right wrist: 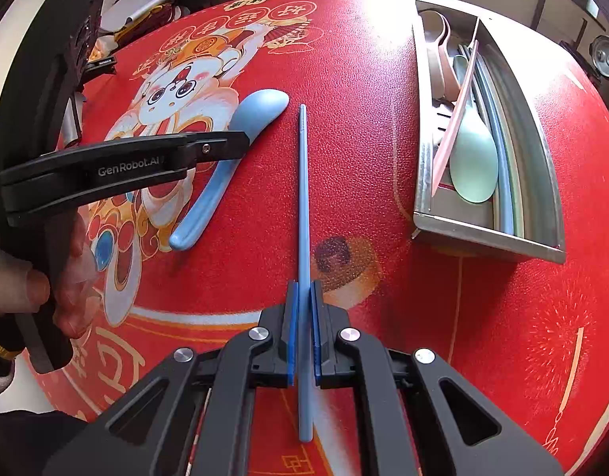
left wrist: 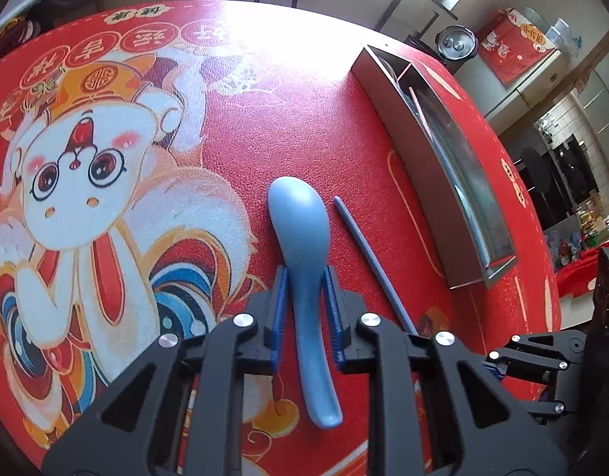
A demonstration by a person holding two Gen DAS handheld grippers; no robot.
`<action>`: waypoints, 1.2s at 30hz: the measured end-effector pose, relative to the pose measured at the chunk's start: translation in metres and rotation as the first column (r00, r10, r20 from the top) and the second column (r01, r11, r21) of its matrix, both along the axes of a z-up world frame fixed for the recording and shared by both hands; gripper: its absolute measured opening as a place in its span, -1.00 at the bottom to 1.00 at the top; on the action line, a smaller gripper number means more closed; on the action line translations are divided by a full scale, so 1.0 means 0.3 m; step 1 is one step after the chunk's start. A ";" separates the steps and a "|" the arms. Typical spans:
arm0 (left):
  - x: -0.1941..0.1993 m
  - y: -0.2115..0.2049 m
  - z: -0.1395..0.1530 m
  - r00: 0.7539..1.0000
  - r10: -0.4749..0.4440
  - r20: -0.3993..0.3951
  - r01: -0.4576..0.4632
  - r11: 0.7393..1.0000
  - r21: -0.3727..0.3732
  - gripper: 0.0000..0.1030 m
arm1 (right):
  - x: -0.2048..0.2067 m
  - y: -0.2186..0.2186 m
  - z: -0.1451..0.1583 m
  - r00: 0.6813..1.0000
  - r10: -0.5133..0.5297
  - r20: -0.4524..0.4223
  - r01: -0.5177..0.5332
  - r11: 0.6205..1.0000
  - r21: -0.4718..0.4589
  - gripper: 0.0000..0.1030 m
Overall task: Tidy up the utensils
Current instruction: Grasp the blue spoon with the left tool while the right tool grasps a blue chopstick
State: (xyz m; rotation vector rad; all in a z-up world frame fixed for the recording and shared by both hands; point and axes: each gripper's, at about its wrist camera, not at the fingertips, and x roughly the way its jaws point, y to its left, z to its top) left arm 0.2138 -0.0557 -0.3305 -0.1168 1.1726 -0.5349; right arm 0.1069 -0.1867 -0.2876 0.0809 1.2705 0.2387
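Left gripper (left wrist: 304,293) jaws straddle the blue spoon's (left wrist: 300,238) neck, barely touching, smooth rigid plastic, may slip; right gripper (right wrist: 303,301) jaws clamp the thin stiff chopstick (right wrist: 302,198) lower-centre.

Both my cams ride on the tongs, looking steeply down along the fingers, close over the red mat (left wrist: 233,127). Left view has the steel tray (left wrist: 419,166) at right; right view has it upper right. Both share the blue spoon (left wrist: 300,238) and blue chopstick (left wrist: 368,254).
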 end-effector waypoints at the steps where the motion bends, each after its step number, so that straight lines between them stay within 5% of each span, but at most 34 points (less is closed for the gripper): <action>1: -0.007 0.001 0.000 1.000 -0.005 0.003 0.005 1.000 0.001 -0.59 | 0.000 0.000 0.000 1.000 0.000 0.000 0.000 1.000 0.000 -0.88; 10: -0.109 -0.018 0.016 0.993 -0.116 0.020 0.114 0.990 0.079 -0.62 | -0.003 -0.011 -0.002 1.000 -0.010 -0.001 0.010 1.000 0.016 -0.88; 21: -0.264 0.048 0.026 0.990 -0.138 -0.004 0.138 0.989 0.048 -0.77 | -0.005 -0.020 -0.001 1.000 -0.015 -0.002 0.015 1.000 0.020 -0.88; 27: -0.316 -0.008 0.006 0.982 -0.188 0.013 0.185 0.974 0.131 -0.79 | -0.004 -0.019 -0.002 1.000 -0.013 -0.003 0.013 1.000 0.018 -0.88; 36: -0.306 0.037 -0.010 0.991 -0.136 0.005 0.136 0.989 0.060 -0.75 | -0.002 0.002 -0.002 1.000 0.017 0.015 -0.017 1.000 -0.015 -0.87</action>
